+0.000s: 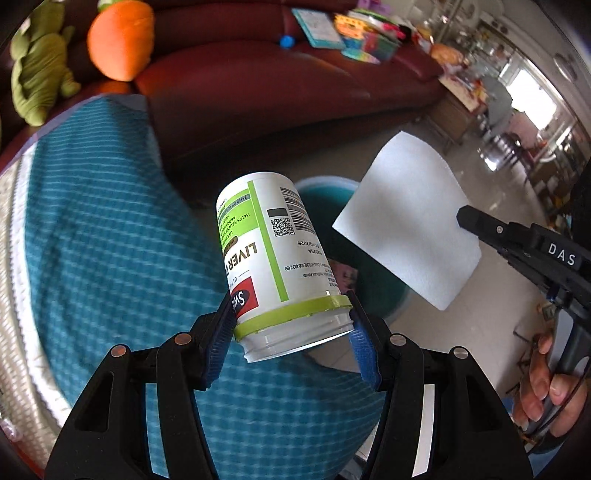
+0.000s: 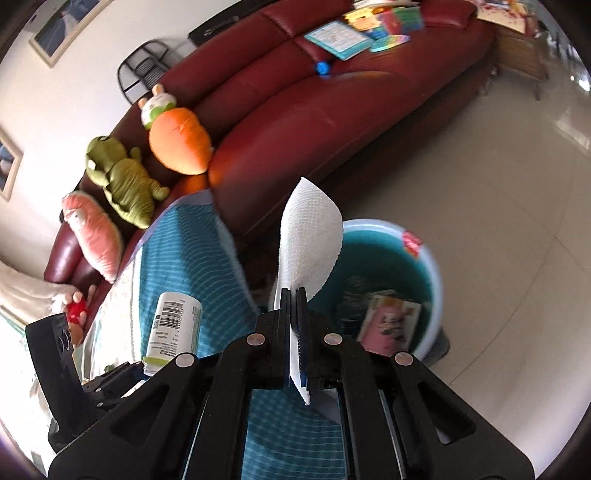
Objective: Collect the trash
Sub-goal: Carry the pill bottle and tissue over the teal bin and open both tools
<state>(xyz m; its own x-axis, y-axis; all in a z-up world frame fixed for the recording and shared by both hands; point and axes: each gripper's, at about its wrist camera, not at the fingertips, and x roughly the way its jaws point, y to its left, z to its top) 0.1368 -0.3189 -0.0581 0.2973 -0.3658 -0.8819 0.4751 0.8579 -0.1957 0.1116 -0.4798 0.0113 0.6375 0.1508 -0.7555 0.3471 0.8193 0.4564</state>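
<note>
My left gripper (image 1: 291,314) is shut on a white supplement bottle (image 1: 273,251) with a green label, held by its open neck, base pointing away. It also shows in the right wrist view (image 2: 173,325). My right gripper (image 2: 294,293) is shut on a white paper towel (image 2: 308,243), which stands up above a light blue bin (image 2: 430,266). In the left wrist view the paper towel (image 1: 406,221) hangs from the right gripper (image 1: 461,218), above the bin (image 1: 325,182). The bin holds a pink packet (image 2: 388,321) and dark wrappers.
A teal checked cloth (image 1: 110,240) covers the surface below both grippers. A dark red sofa (image 2: 314,103) lies behind, with a carrot plush (image 2: 181,144), a green plush (image 2: 122,177), and books (image 2: 369,29). Pale tiled floor (image 2: 498,184) lies to the right.
</note>
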